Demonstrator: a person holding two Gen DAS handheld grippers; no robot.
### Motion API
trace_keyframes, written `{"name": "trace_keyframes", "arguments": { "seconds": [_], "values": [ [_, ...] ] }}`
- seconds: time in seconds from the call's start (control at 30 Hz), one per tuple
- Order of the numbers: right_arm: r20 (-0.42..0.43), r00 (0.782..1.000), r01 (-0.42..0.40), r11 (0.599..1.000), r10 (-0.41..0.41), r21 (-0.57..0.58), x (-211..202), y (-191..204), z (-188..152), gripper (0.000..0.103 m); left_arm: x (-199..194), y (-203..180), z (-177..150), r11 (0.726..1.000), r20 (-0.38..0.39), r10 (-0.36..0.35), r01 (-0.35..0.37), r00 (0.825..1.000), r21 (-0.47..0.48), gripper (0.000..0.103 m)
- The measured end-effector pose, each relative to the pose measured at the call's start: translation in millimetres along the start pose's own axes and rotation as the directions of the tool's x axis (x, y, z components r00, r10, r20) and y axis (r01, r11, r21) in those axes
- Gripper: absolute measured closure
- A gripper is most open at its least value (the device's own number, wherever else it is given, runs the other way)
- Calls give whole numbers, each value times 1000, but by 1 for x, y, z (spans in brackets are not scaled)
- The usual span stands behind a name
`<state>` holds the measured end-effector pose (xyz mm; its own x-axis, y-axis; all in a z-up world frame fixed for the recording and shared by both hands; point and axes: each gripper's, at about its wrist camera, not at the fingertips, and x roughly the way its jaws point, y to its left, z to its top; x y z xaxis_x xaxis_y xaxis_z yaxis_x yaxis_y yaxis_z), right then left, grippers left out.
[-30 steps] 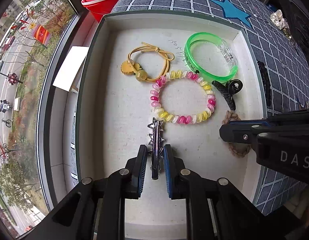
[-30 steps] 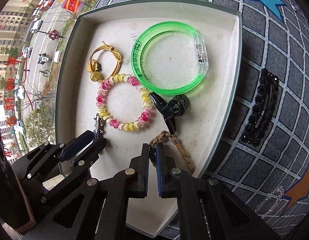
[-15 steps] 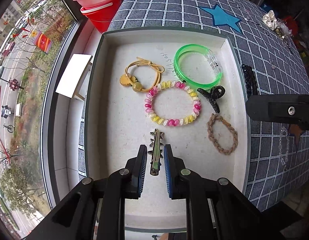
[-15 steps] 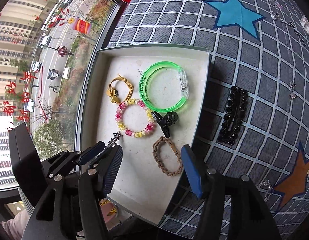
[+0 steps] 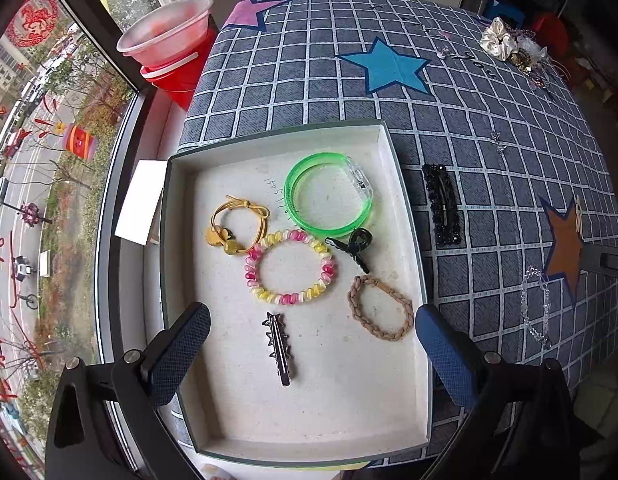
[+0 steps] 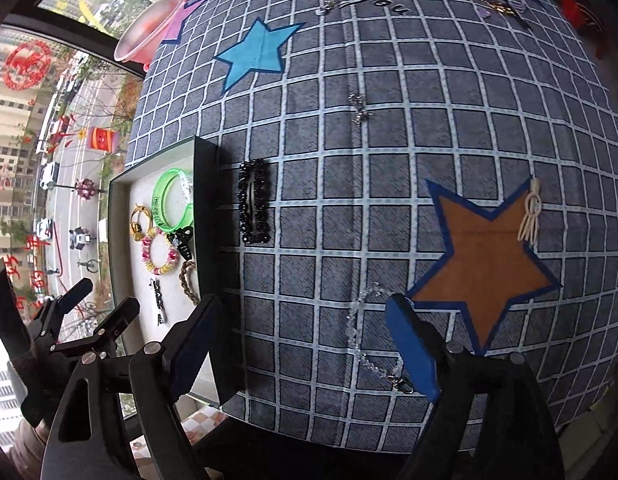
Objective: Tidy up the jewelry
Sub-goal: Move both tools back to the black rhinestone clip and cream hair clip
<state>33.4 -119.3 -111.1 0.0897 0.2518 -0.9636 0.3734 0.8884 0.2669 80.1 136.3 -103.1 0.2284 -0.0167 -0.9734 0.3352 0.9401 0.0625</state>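
A shallow tray (image 5: 405,184) holds a green bangle (image 5: 329,196), a yellow hair tie (image 5: 239,220), a pink and yellow bead bracelet (image 5: 291,267), a small black claw clip (image 5: 351,246), a braided tan bracelet (image 5: 380,307) and a silver star hair clip (image 5: 279,346). My left gripper (image 5: 313,344) is open and empty above the star clip. My right gripper (image 6: 305,344) is open and empty over the cloth, with a clear crystal bracelet (image 6: 363,336) between its fingers. A black beaded hair clip (image 6: 254,201) lies on the cloth beside the tray (image 6: 207,184).
A grid-patterned cloth (image 5: 309,80) with star patches covers the table. A red bucket with a clear bowl (image 5: 169,40) stands at the far left by the window. Loose jewelry and a scrunchie (image 5: 509,44) lie at the far right. A small cream tassel (image 6: 531,216) lies on the brown star.
My left gripper opened, let go of the star clip in the tray, and pulled back. My right gripper released the braided bracelet, opened, and moved right over the cloth.
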Motion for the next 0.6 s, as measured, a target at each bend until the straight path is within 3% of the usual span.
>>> {"name": "trace_keyframes", "arguments": {
  "seconds": [0.03, 0.07, 0.17, 0.4, 0.6],
  "values": [
    [13, 1000, 3, 1000, -3, 30, -2, -10, -3, 12, -1, -5, 3, 1000, -3, -11, 11, 1000, 8, 0],
    [27, 1000, 2, 998, -3, 58, -2, -16, -8, 1, -1, -10, 5, 1000, -8, -19, 19, 1000, 18, 0],
    [60, 998, -9, 991, 1, 134, -9, -44, -23, 0, -4, -29, 13, 998, -9, -39, 39, 999, 49, 0],
    [7, 999, 30, 972, -32, 234, -9, -86, -38, 0, -4, -81, 35, 987, -4, -68, 67, 998, 145, 0],
    [-3, 999, 41, 961, -41, 274, -11, -111, -45, 0, 12, -113, 55, 983, -21, -94, 96, 995, 159, 0]
  ]
}}
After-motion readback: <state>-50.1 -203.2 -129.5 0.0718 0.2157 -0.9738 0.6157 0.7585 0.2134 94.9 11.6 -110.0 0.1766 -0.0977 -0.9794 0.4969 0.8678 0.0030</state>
